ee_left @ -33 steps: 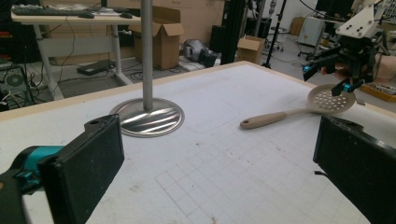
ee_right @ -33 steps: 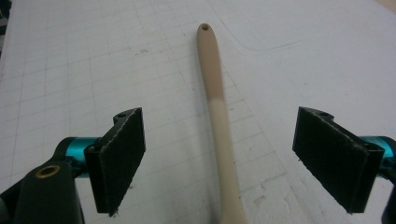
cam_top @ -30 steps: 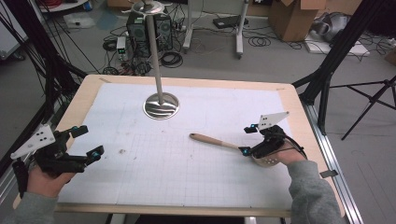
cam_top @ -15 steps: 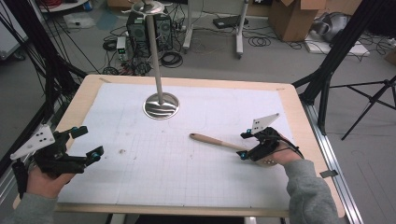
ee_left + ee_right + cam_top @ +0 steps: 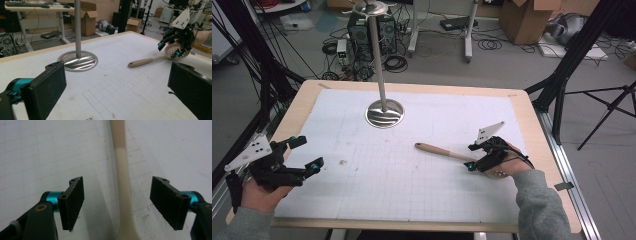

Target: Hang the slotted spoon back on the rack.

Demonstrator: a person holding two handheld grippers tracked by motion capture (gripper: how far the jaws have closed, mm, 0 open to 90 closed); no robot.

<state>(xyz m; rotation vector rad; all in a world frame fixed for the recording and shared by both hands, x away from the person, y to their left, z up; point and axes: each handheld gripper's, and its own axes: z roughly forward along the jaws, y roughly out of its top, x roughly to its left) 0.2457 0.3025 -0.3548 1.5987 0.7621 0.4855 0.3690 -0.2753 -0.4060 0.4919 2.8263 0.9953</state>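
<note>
A beige slotted spoon (image 5: 439, 151) lies on the white gridded mat, handle pointing left toward the middle. My right gripper (image 5: 472, 157) sits low over the spoon's neck, next to its bowl (image 5: 175, 51). In the right gripper view the handle (image 5: 123, 182) runs between the two pads, with a gap on each side. Those jaws have just been closing and stand open around the handle. My left gripper (image 5: 309, 152) rests near the mat's left edge, open, with nothing between its jaws (image 5: 117, 82).
A metal pole on a round shiny base (image 5: 384, 112) stands at the back middle of the mat. The wooden table edge (image 5: 542, 150) runs just right of the right hand. Cables, boxes and stands crowd the floor beyond.
The right gripper has settled slightly lower and leftward over the spoon's neck, and its jaws have narrowed around the handle. The left gripper has not moved.
</note>
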